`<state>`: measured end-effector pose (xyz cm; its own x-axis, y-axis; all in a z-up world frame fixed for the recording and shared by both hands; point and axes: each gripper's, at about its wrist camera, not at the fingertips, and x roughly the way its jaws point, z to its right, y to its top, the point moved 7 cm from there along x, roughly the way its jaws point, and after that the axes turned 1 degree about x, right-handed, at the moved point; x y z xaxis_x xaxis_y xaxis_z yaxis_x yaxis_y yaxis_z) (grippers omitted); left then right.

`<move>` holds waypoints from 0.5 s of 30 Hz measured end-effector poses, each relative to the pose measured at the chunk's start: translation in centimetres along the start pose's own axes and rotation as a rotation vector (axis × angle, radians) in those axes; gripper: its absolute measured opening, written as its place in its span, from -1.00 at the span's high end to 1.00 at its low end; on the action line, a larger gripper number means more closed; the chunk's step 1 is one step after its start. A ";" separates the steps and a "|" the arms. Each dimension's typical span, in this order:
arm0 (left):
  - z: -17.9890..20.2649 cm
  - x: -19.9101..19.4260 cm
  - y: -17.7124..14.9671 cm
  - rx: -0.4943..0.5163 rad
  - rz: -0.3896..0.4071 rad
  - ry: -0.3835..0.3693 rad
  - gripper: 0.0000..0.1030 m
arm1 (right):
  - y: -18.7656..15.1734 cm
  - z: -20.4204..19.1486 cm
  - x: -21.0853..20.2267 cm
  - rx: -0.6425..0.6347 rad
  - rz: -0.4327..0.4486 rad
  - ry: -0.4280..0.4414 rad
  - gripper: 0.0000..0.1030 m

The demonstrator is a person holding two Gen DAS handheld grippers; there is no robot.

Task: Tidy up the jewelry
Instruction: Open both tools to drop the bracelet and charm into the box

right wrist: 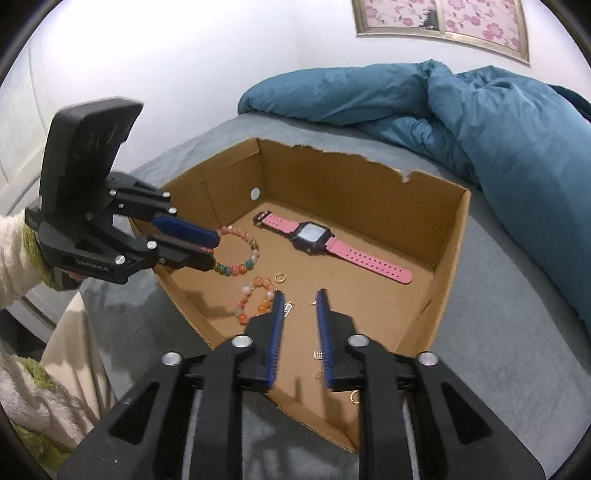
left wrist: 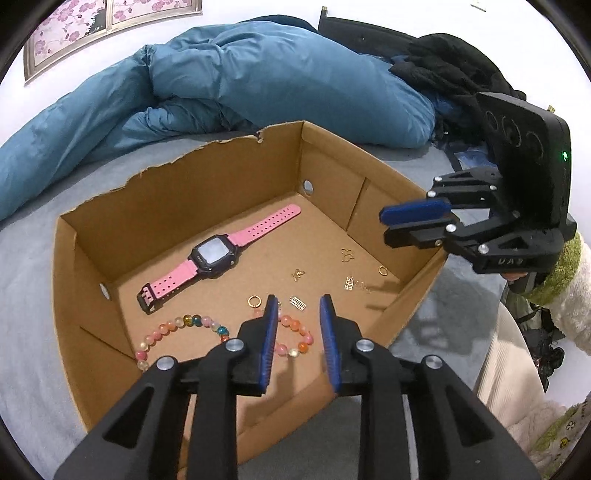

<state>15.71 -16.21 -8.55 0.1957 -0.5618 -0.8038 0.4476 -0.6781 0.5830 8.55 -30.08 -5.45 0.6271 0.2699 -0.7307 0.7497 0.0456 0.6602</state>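
A: Left claw (left wrist: pixel 298 301): lower centre of the left wrist view, blue pads (left wrist: pixel 270 325) parted a little, nothing gripped. It hangs over the near end of the cardboard box (left wrist: pixel 177 195).

B: Right claw (right wrist: pixel 300 295)?

A: Lower centre of its own view, likewise slightly open and empty. In the left wrist view it sits at the right edge, over the box's right wall.

B: Contents of the box?

A: One pink watch (left wrist: pixel 218 254), lying flat, face up; long axis runs from lower left to upper right in the left wrist view, buckle end at lower left. Two bead bracelets: a multicoloured one (left wrist: pixel 177 332) at the lower left of the floor, an orange-pink one (left wrist: pixel 295 334) partly behind the left claw's pad. Small gold pieces: a ring (left wrist: pixel 254 301), a charm (left wrist: pixel 298 303), a cross-shaped piece (left wrist: pixel 297 274), a clasp with chain (left wrist: pixel 354 284), a second ring (left wrist: pixel 382 270), a looped piece (left wrist: pixel 346 254).

B: Obstructions?

A: Box walls on all sides, the far one torn along its top edge. The left claw's own fingers cover part of the orange-pink bracelet.

B: Surroundings?

A: Grey bedsheet (left wrist: pixel 33 280) under the box, blue duvet (left wrist: pixel 258 77) bunched behind it, black clothing (left wrist: pixel 450 62) at upper right, flowered picture (left wrist: pixel 74 33) at upper left. A fleecy sleeve (right wrist: pixel 14 243) shows at the left edge of the right wrist view.
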 end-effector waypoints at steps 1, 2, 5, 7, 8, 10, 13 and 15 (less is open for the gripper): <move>0.0 -0.5 -0.1 -0.003 0.013 0.004 0.55 | 0.1 0.2 -0.4 0.013 0.010 0.003 0.58; -0.1 -0.8 -0.1 -0.006 0.024 0.006 0.54 | 0.2 0.4 -0.9 0.026 0.021 0.005 0.57; -0.4 -2.4 -0.1 -0.026 0.068 0.020 0.44 | 0.4 1.1 -2.4 0.069 0.054 -0.001 0.52; -1.0 -4.0 0.0 -0.052 0.114 0.044 0.37 | 0.5 1.7 -3.5 0.097 0.078 -0.018 0.46; -1.4 -4.7 0.0 -0.066 0.134 0.057 0.30 | 0.5 2.1 -3.9 0.119 0.088 -0.026 0.43; -2.4 -6.1 0.0 -0.100 0.176 0.098 0.14 | 0.4 3.1 -4.6 0.171 0.098 -0.051 0.43; -4.6 -7.8 -0.3 -0.158 0.224 0.185 -0.15 | 0.0 3.8 -4.5 0.246 0.089 -0.054 0.41; -6.3 -8.1 -0.8 -0.213 0.225 0.226 -0.29 | -0.4 4.1 -4.1 0.275 0.073 -0.078 0.39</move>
<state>19.23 -8.09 -3.26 0.4864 -0.5508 -0.6782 0.5381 -0.4227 0.7292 6.57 -35.13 -3.47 0.6878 0.1873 -0.7013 0.7245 -0.2361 0.6476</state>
